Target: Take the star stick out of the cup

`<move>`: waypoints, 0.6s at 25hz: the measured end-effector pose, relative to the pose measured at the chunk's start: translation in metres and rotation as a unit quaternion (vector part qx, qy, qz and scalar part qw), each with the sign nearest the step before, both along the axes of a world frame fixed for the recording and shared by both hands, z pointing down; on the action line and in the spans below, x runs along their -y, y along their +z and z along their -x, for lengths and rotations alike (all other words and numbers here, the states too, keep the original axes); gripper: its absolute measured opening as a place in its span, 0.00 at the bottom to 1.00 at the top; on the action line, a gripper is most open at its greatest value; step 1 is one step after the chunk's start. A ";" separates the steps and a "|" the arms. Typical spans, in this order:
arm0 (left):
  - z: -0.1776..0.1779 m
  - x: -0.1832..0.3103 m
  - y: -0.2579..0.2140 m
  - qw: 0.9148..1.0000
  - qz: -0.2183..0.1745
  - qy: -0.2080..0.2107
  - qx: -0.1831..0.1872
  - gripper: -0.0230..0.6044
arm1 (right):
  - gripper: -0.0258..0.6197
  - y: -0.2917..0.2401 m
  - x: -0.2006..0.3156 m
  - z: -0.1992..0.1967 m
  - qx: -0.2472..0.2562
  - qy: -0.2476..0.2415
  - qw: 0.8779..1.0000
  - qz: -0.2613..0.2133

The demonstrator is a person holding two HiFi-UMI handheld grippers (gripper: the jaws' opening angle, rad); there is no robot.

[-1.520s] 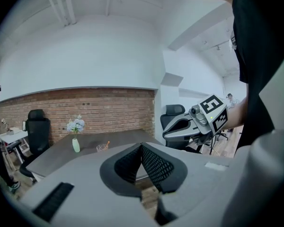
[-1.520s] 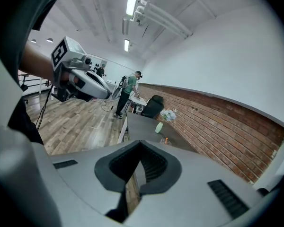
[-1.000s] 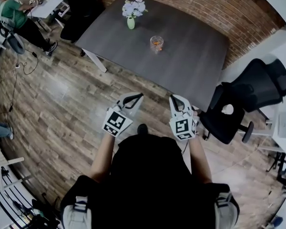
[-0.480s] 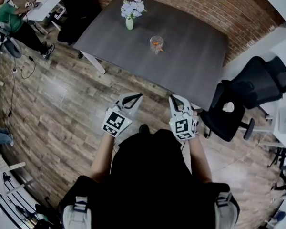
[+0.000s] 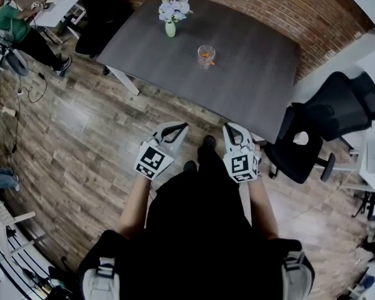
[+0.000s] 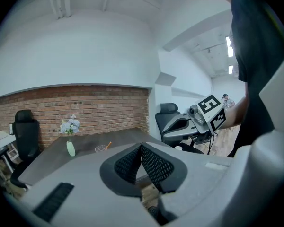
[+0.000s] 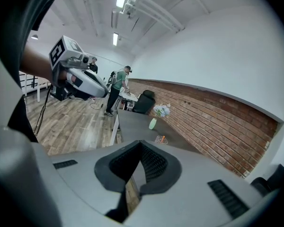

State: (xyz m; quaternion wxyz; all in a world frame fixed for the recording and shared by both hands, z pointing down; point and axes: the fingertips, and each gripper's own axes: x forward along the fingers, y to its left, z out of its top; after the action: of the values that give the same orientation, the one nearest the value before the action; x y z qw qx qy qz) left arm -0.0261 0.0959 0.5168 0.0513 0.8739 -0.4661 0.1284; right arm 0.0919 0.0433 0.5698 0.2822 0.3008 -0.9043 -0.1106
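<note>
A clear glass cup with an orange star stick in it stands near the middle of the dark grey table, far ahead of both grippers. My left gripper and right gripper hang side by side over the wood floor, short of the table's near edge. Both are shut with nothing between the fingers. The cup is small and distant in the left gripper view, the orange stick leaning out of it. It shows as a cup beyond the shut jaws in the right gripper view.
A green vase of pale flowers stands on the table left of the cup. A black office chair sits at the table's right end, another at the far left. A person in green works at a white desk. Brick wall behind.
The person's foot has stepped forward between the grippers and the view has edged toward the table. Both grippers keep their pose and stay shut.
</note>
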 end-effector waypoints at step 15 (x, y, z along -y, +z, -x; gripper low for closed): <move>0.016 0.033 0.003 1.000 0.014 -0.016 -0.007 0.04 | 0.04 0.003 0.043 0.014 -0.003 -0.007 1.000 0.002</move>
State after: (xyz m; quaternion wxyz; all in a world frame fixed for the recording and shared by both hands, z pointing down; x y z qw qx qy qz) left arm -0.0418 0.0630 0.5201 0.0690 0.8664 -0.4775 0.1286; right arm 0.0775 0.0005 0.5727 0.2847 0.2931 -0.9059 -0.1115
